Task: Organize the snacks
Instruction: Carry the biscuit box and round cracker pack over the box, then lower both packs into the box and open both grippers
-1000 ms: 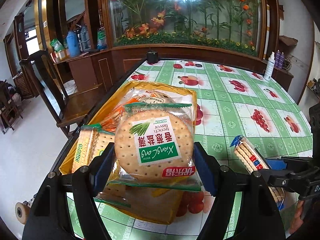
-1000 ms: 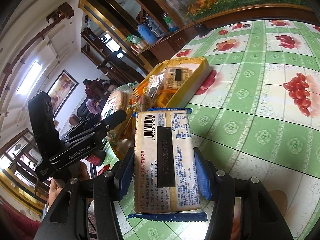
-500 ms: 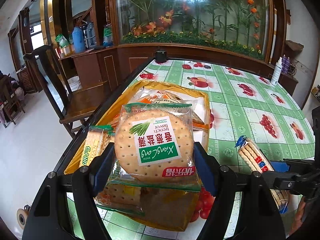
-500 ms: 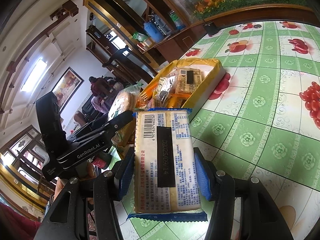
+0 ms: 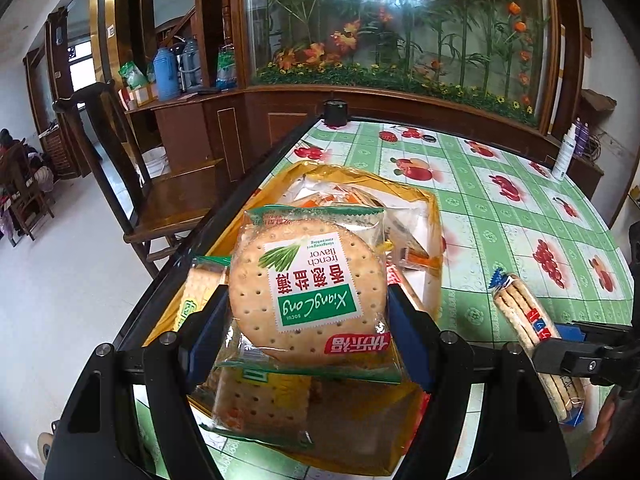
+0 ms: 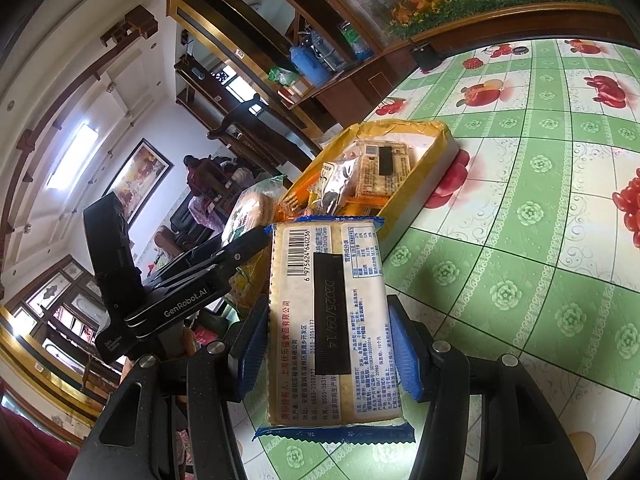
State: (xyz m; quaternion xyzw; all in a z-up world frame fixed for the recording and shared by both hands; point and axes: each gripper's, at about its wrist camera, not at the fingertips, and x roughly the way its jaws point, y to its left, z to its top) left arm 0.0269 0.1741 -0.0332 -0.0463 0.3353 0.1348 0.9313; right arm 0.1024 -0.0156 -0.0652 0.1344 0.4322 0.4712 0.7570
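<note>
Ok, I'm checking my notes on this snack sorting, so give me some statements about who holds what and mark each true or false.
1. The left gripper grips a round cracker pack. True.
2. The right gripper is empty. False: it grips a blue-edged biscuit pack.
3. The yellow box already holds snacks. True.
4. The tablecloth is plain white. False: green checks with fruit.

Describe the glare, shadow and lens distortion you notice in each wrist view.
Left wrist view: window light glares off the glass panel; the table edge bows, fisheye.
Right wrist view: a ceiling light blows out white; the cracker pack casts a soft shadow on the tablecloth; the corners go black.
</note>
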